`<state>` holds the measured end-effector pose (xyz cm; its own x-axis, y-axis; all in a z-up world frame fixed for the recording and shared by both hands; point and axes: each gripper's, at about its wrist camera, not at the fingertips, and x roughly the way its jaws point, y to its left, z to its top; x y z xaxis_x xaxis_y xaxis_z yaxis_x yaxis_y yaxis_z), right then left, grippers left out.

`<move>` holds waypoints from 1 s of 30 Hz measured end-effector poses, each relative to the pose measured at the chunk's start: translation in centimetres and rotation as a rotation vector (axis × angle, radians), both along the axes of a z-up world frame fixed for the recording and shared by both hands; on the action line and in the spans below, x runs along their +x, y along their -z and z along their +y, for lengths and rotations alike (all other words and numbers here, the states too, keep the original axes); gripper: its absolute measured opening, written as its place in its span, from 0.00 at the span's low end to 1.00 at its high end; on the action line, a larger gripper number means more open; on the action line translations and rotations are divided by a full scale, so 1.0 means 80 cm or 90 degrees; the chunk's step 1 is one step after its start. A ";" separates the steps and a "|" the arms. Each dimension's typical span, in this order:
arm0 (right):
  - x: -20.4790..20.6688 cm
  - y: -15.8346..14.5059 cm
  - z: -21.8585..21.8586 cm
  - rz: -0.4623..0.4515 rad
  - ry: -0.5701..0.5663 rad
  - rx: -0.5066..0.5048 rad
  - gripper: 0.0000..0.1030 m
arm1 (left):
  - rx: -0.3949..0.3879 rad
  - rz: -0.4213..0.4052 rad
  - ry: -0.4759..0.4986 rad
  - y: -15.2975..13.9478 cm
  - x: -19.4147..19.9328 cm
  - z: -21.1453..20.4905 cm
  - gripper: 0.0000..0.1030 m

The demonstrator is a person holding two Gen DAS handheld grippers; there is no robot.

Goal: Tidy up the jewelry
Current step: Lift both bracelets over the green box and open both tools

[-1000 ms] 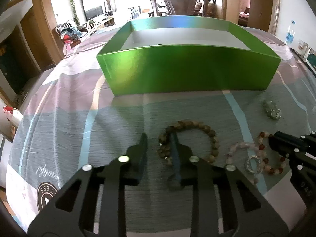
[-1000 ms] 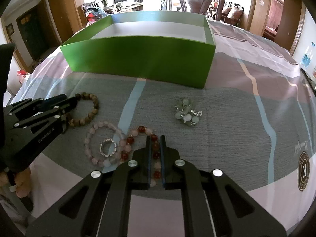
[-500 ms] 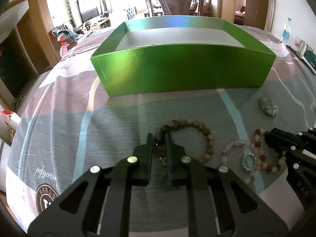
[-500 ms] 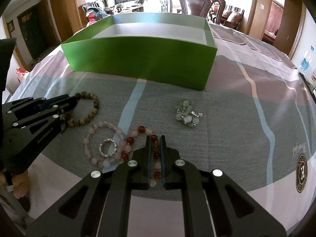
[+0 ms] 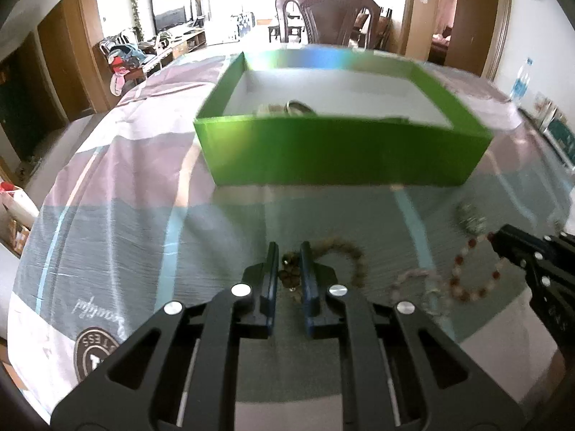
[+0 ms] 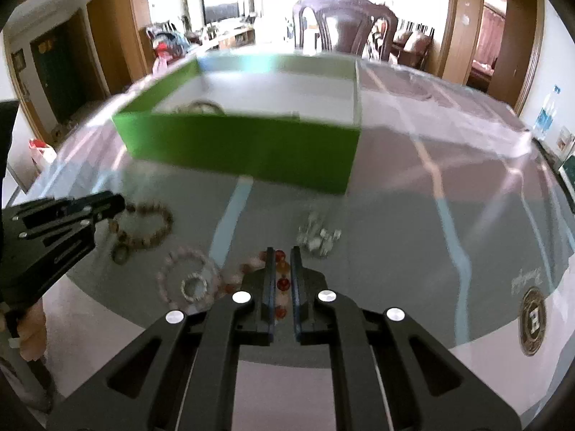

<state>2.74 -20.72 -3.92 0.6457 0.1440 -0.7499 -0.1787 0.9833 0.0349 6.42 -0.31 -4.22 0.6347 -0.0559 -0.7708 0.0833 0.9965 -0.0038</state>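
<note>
My left gripper [image 5: 289, 251] is shut on the brown wooden bead bracelet [image 5: 346, 256] and holds it above the cloth; it also shows in the right wrist view [image 6: 149, 228]. My right gripper [image 6: 280, 255] is shut on the red and white bead bracelet [image 6: 282, 283], seen hanging from it in the left wrist view [image 5: 474, 283]. A pink bead bracelet [image 6: 188, 269] with a small silver ring [image 6: 196, 287] inside it lies on the cloth between them. A pale green crystal piece [image 6: 318, 235] lies to the right. The green box [image 5: 341, 154] stands ahead with some jewelry [image 5: 291, 107] inside.
A grey, pink and white striped cloth [image 5: 125, 215] covers the table. A dark wooden chair [image 5: 327, 18] stands behind the box. The left gripper's body [image 6: 46, 230] fills the left side of the right wrist view.
My left gripper closed on the brown bracelet. Both grippers have risen with their bracelets, so the box interior now shows. The view is blurred by motion.
</note>
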 end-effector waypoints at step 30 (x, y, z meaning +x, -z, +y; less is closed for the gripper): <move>0.121 -0.126 0.011 -0.139 -0.037 0.036 0.08 | -0.025 -0.098 0.064 -0.146 0.103 -0.006 0.12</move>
<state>12.45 -19.82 6.19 0.7808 0.2232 -0.5835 -0.2441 0.9688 0.0439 14.64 -0.83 7.43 0.7344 -0.1530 -0.6613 0.1848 0.9825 -0.0220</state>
